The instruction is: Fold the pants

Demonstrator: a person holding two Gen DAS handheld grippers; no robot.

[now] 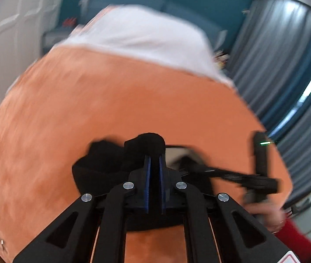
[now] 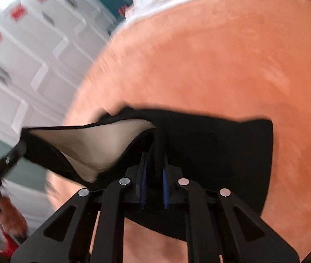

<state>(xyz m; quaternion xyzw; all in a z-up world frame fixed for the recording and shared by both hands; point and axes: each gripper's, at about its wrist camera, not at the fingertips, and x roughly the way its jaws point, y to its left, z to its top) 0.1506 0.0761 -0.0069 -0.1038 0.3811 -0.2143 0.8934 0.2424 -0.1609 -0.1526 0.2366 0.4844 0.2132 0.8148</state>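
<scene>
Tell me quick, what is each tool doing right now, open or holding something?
Left tool: shut on the black pants.
Right tool: shut on the black pants, lifting an edge above the orange surface.

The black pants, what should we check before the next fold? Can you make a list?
1. Left gripper pinching the black pants: ok, fabric sits between its fingers.
2. Right gripper pinching the pants: ok, cloth runs between its fingers.
3. Pants over the orange cover: ok.
4. Pants flat and smooth: not ok, bunched, pale lining showing.
5. Bare orange cover ahead to fold onto: ok.
6. Legs lined up: cannot tell, blurred.
</scene>
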